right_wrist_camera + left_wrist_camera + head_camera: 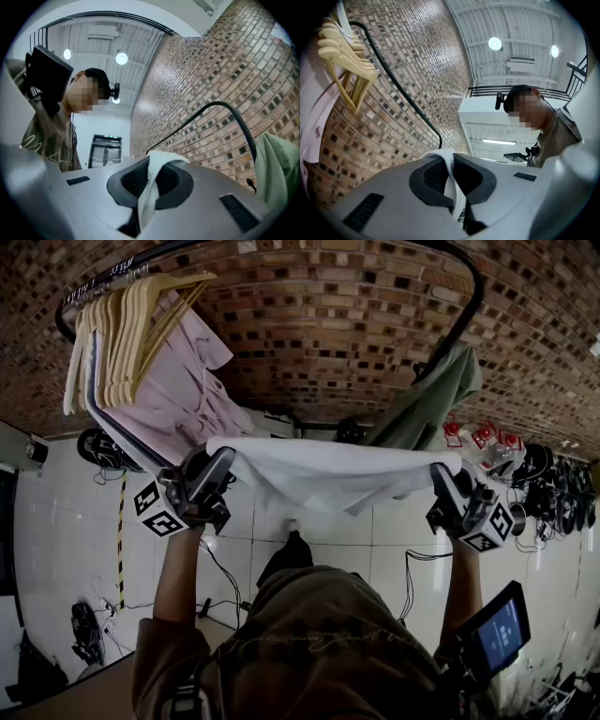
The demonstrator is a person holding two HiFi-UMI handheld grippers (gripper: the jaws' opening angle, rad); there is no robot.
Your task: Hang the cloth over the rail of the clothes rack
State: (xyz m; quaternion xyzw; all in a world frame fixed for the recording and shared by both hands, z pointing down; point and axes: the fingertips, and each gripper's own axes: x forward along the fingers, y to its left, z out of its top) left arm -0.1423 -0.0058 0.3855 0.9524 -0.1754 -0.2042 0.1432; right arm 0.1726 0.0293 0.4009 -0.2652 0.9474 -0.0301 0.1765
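Note:
A white cloth point(328, 470) hangs stretched between my two grippers in front of the black rack rail point(309, 247). My left gripper point(217, 463) is shut on the cloth's left corner, and the same white cloth point(449, 161) shows pinched between its dark pads point(429, 177). My right gripper point(442, 474) is shut on the right corner; a fold of the cloth point(157, 166) sticks up between its pads point(138, 180). The rail point(405, 93) curves up along the brick wall in the left gripper view, and the rail point(206, 115) arches above the jaws in the right gripper view.
Wooden hangers point(127, 329) with a pink garment point(187, 390) fill the rail's left end. A green garment point(427, 399) hangs at its right end. A brick wall point(337, 324) stands behind. Cables point(220, 582) and black gear point(553, 493) lie on the tiled floor.

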